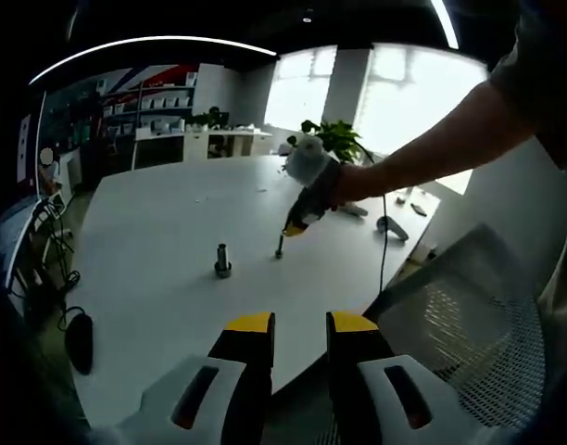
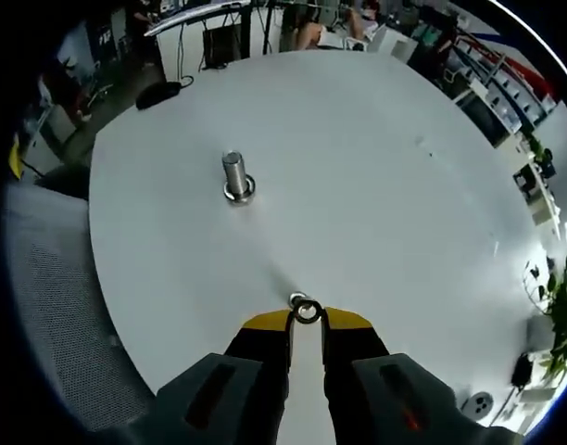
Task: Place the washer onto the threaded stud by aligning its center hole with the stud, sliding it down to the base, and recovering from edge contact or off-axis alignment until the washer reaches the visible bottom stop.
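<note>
A short threaded steel stud (image 1: 222, 260) stands upright on its wide base on the white round table (image 1: 163, 222). In the right gripper view the stud (image 2: 235, 176) is ahead and to the left of my jaws. My right gripper (image 2: 305, 322) is shut on a small metal washer (image 2: 305, 311), pinched at its yellow tips low over the table (image 2: 376, 167). From the left gripper view, the right gripper (image 1: 282, 243) is held by a gloved hand, tip down at the table just right of the stud. My left gripper (image 1: 300, 324) is open and holds nothing, back at the table's near edge.
A black mesh chair (image 1: 487, 315) stands by the table's edge, and the chair (image 2: 52, 306) is at the left in the right gripper view. A cable and small dark items (image 1: 392, 225) lie at the far right. A potted plant (image 1: 334, 139) stands behind.
</note>
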`<state>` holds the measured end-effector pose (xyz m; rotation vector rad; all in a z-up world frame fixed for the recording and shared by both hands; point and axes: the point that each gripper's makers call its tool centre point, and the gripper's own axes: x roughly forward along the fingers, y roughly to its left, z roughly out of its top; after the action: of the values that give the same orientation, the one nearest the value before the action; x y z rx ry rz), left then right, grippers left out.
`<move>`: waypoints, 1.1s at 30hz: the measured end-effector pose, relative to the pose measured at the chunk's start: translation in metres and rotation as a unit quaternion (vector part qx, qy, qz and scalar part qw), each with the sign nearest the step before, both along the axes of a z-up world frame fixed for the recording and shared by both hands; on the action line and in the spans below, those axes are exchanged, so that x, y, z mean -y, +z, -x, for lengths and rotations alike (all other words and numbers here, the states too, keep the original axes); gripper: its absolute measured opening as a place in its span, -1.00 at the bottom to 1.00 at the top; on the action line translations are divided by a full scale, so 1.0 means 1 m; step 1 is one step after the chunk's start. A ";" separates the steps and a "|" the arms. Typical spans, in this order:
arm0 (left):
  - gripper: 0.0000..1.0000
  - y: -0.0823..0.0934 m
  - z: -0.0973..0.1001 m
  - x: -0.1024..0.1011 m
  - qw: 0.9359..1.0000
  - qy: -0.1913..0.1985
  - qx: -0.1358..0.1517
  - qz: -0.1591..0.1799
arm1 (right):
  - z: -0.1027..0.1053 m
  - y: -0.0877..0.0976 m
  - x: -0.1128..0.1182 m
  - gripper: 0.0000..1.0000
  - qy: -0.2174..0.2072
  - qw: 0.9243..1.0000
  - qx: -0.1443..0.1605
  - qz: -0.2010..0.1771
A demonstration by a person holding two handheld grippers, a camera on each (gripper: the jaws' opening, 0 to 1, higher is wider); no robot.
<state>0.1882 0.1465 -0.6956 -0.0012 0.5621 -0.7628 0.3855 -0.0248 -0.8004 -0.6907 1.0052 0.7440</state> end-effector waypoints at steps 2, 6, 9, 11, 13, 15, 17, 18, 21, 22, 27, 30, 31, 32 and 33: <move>-0.60 0.000 0.000 0.000 1.000 0.000 0.000 -0.001 | -0.003 -0.001 -0.001 -0.72 0.000 1.000 -0.002 0.001; -0.60 -0.001 0.000 0.000 1.000 0.000 -0.001 -0.001 | -0.005 -0.003 -0.002 -0.72 0.001 1.000 -0.005 0.002; -0.60 -0.001 0.001 0.000 1.000 -0.001 -0.003 -0.001 | -0.006 -0.005 -0.002 -0.72 0.002 1.000 -0.010 0.003; -0.60 -0.001 0.001 0.000 1.000 -0.001 -0.003 -0.001 | -0.005 -0.007 -0.001 -0.72 0.002 1.000 -0.012 0.005; -0.60 -0.002 0.001 0.000 1.000 -0.002 -0.004 -0.002 | -0.003 -0.009 -0.002 -0.72 0.002 1.000 -0.019 0.005; -0.60 -0.002 0.001 0.001 1.000 -0.004 -0.004 -0.002 | -0.003 -0.011 -0.002 -0.72 0.006 1.000 -0.020 0.009; -0.60 -0.002 0.002 0.002 1.000 -0.006 -0.004 -0.003 | -0.003 -0.013 -0.002 -0.72 0.006 1.000 -0.022 0.009; -0.60 -0.002 0.002 0.002 1.000 -0.006 -0.005 -0.003 | -0.004 -0.014 -0.002 -0.72 0.006 1.000 -0.023 0.010; -0.60 -0.002 0.002 0.002 1.000 -0.006 -0.006 -0.003 | -0.006 -0.020 -0.003 -0.72 0.006 0.999 -0.029 0.011; -0.60 -0.003 0.002 0.002 1.000 -0.006 -0.007 -0.004 | -0.009 -0.025 -0.002 -0.72 0.007 0.999 -0.033 0.012; -0.60 -0.004 0.003 0.002 1.000 -0.008 -0.009 -0.005 | -0.012 -0.037 -0.001 -0.72 0.009 0.999 -0.045 0.018; -0.60 -0.004 0.003 0.002 1.000 -0.007 -0.011 -0.006 | -0.010 -0.043 -0.002 -0.72 0.009 0.998 -0.052 0.022; -0.60 -0.005 0.003 0.001 1.000 -0.006 -0.012 -0.006 | -0.008 -0.045 -0.002 -0.72 0.009 0.998 -0.055 0.022; -0.60 -0.005 0.003 0.001 1.000 -0.005 -0.012 -0.006 | -0.007 -0.047 -0.002 -0.72 0.008 0.998 -0.058 0.024; -0.60 -0.005 0.002 0.001 1.000 -0.005 -0.013 -0.006 | -0.007 -0.049 -0.003 -0.72 0.008 0.998 -0.059 0.025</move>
<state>0.1857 0.1456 -0.7007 0.0037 0.5915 -0.7701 0.3923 -0.0220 -0.8490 -0.7052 1.1296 0.7833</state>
